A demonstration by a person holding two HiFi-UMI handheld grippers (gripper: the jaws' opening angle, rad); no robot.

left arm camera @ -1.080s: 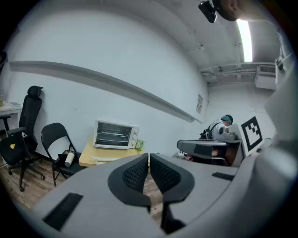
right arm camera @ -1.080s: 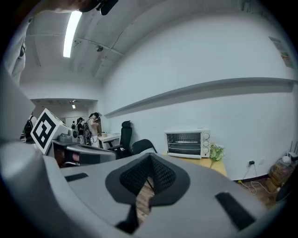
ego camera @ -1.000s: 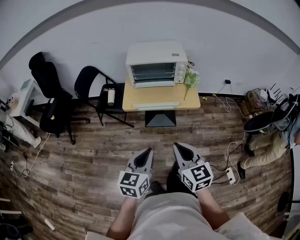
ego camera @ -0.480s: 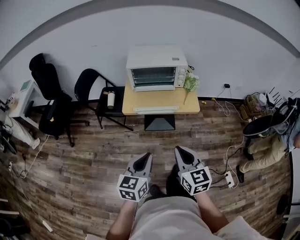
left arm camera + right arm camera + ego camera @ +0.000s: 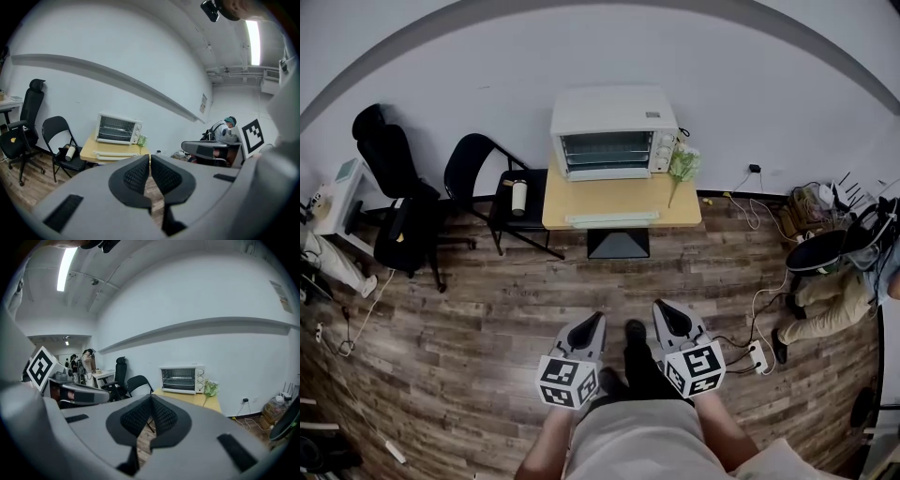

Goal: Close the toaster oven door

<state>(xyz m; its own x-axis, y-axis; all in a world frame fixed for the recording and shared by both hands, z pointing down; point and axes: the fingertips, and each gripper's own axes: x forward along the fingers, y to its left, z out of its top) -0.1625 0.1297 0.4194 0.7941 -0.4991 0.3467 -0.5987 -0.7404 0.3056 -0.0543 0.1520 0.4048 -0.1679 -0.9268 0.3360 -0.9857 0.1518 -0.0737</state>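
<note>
Toaster oven [image 5: 614, 131]: white, upper centre of the head view, at the back of a small light-wood table [image 5: 619, 199] against the white wall. Its front faces the camera and the wire racks show in it; a pale lip runs along the bottom front. Cannot tell from here whether the door is folded down or shut. Knobs are in a column on the oven's right-hand side. A green sprig [image 5: 682, 161] stands just beside the oven at the table's right edge. A pale long strip [image 5: 612, 219] lies along the table's front edge. Left of the table is a black folding chair [image 5: 483, 173] with a light cylinder container [image 5: 518, 195] on its seat; farther left, a black office chair [image 5: 394, 187]. At the right edge of the frame a seated person [image 5: 830, 300] is on the wood-plank floor [image 5: 487, 319], among cables and a power strip [image 5: 759, 352]. Both grippers are low in the frame, well apart from the table, pointing toward the oven. Left gripper [image 5: 596, 321]: its own view has the jaws [image 5: 150, 157] drawn together, nothing between them, oven in the distance just left of the tips. Right gripper [image 5: 660, 307]: jaws [image 5: 151, 398] closed tip to tip, empty, oven beyond and to the right. The wearer's dark shoe [image 5: 635, 330] shows between the two grippers.
</note>
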